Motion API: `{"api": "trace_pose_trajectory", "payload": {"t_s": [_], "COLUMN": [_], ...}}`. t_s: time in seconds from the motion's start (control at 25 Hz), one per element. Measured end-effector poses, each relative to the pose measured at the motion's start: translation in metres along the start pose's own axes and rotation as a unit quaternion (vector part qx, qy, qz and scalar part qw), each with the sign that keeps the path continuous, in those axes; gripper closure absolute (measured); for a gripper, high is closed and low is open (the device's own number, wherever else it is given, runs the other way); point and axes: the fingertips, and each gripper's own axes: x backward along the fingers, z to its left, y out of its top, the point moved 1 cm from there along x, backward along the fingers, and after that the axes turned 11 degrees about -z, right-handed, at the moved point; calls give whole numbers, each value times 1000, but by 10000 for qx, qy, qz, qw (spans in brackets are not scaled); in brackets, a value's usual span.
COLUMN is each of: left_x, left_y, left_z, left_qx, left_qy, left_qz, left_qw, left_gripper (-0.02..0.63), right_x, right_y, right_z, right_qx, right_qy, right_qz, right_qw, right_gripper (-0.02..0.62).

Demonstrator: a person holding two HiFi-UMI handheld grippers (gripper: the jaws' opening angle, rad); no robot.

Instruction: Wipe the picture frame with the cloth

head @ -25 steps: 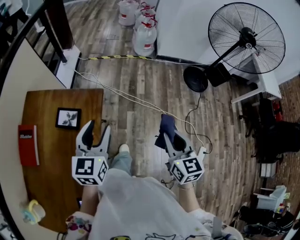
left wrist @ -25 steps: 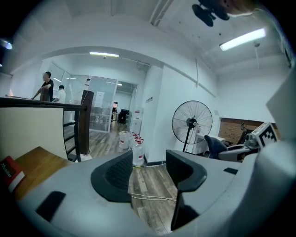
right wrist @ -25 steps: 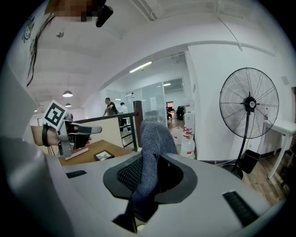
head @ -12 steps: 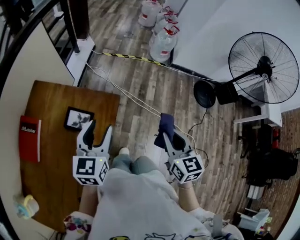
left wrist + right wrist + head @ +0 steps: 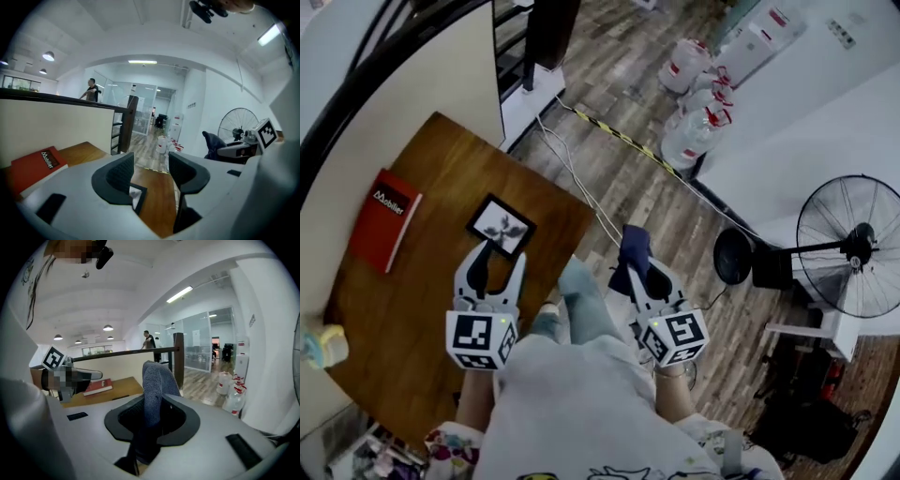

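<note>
Wood-plank floor surrounds a brown wooden bench [image 5: 412, 319] set against a cream wall. A small black picture frame [image 5: 501, 226] lies flat on the bench, with a red book [image 5: 386, 217] well apart to its left. The left gripper [image 5: 499, 264] hovers near the frame's closest edge, jaws wide apart and empty. The right gripper [image 5: 645, 281], out over the floor beside the bench, is clamped on a dark blue cloth [image 5: 633, 251] that sticks up past its jaws.
</note>
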Motion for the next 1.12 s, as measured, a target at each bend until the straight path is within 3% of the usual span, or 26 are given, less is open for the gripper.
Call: {"api": "trace_pose_trajectory", "payload": {"t_s": [0.2,0.36,0.68,0.92,1.12], "left_x": [4,6,21,27,36], "left_y": [10,16,33,35,33], "left_z": [36,60,84,85,88], "left_qx": [112,203,274,331,371], "left_qy": [905,1643,3182,3997,4447], "left_qz": [-175,-311,-533,-608,-647], "left_qw": [9957,9857,9461,9140,8926], "left_gripper": [397,397,397,397,397], "right_x": [-68,-126,-213,-249,-265], "right_y": [15,24,44,49,45], "right_z": [5,19,51,74,95], "right_qx": [139,266,434,496,535], "right_qy": [868,1674,3289,4234,4734], "right_qz": [37,71,133,174,253], "right_qw": [9961,9855,9433,9044,8789], "right_gripper": [537,537,537,535,537]}}
